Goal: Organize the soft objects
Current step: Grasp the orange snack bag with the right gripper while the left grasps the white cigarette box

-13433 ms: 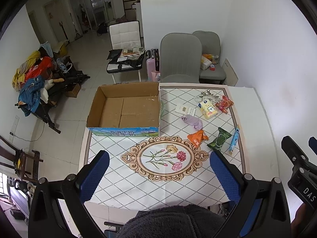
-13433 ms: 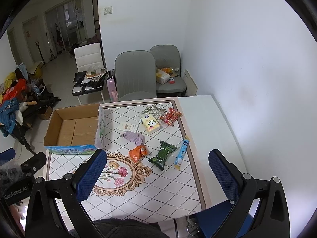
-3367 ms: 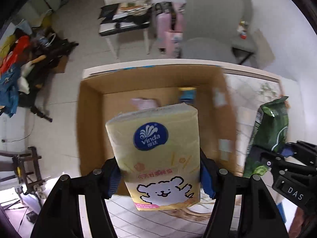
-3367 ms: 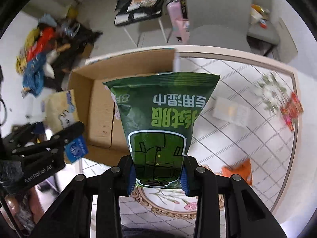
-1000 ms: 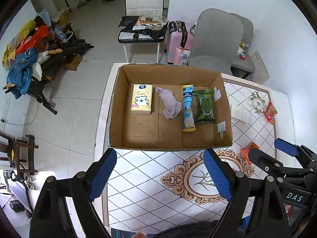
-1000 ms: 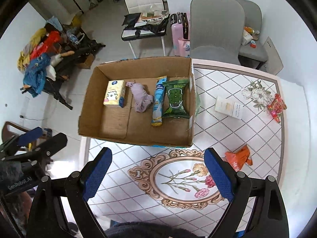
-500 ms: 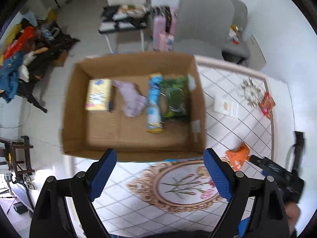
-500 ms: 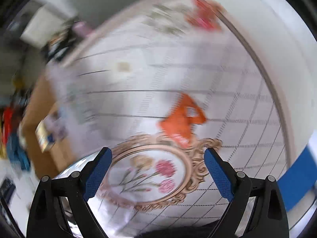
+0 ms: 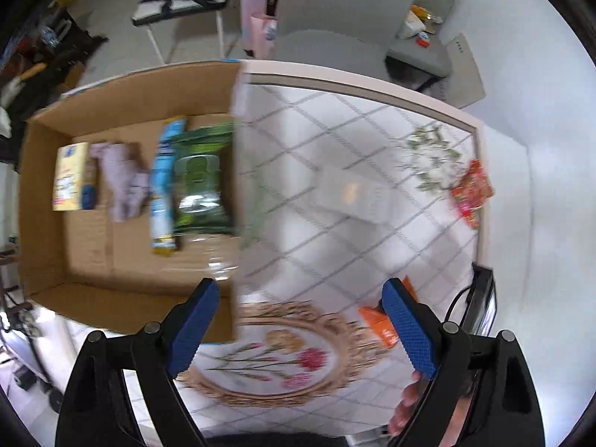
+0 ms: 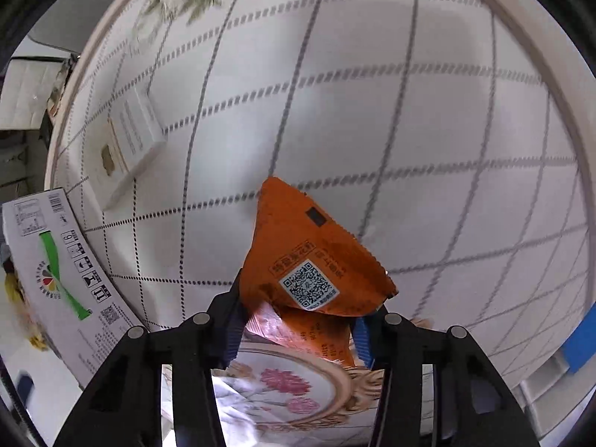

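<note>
An orange snack packet lies on the checked tablecloth, its near end between the jaws of my right gripper. The jaws are closing and both pads touch the crumpled packet. In the left wrist view the same orange packet shows beside the right finger of my left gripper, which hangs open and empty over the cloth. The cardboard box at the left holds a yellow tissue pack, a purple cloth, a blue tube packet and a green wipes pack.
A small white carton lies mid-table; the same white carton shows in the right wrist view. A red packet and a dried flower sprig sit near the far right edge. The box's printed side stands left of the right gripper. Grey chairs stand behind the table.
My right gripper has dropped close to the orange packet and its jaws have narrowed around it. The left gripper has moved right and lower, so the box now sits at the left of its view.
</note>
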The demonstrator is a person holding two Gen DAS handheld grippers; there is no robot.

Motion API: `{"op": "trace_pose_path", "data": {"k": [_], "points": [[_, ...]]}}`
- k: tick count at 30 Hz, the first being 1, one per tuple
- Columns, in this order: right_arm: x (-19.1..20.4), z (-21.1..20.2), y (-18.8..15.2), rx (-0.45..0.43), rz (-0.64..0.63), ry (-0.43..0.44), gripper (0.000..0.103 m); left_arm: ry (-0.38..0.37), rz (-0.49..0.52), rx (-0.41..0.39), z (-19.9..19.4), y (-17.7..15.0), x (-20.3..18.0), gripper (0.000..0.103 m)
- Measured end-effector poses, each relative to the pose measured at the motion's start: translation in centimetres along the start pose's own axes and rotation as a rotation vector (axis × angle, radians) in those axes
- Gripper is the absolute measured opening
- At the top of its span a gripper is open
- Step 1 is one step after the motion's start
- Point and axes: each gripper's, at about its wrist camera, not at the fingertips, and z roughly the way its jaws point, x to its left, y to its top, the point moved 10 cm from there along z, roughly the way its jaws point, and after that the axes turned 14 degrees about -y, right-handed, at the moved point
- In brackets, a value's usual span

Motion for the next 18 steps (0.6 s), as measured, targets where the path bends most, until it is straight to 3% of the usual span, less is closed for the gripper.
{"op": "trace_pose_path", "data": {"k": [5, 7, 14, 17, 18], "points": [[-4.0, -2.4, 4.6, -0.048, -0.004, -0.038, 0.05, -0.099, -0.109, 0.088, 6.1, 2.4, -4.1, 0.089], [-5.3, -3.2, 6.1, -0.071, 0.006, -0.042, 0.05, -0.096, -0.147, 0.099, 8.3, 3.3, -4.6, 0.089], [-8.1, -6.3, 10.3, -0.172, 0.019, -0.045, 0.05, -0.032, -0.359, 0.159, 16.2, 5.5, -2.4, 0.089], [-8.3, -6.8, 10.9, -0.187, 0.021, -0.025, 0.05, 0.024, -0.421, 0.177, 18.4, 6.5, -1.2, 0.089], [-8.3, -7.0, 11.2, -0.19, 0.019, -0.019, 0.05, 0.079, -0.428, 0.178, 18.8, 7.1, -0.7, 0.09]]}}
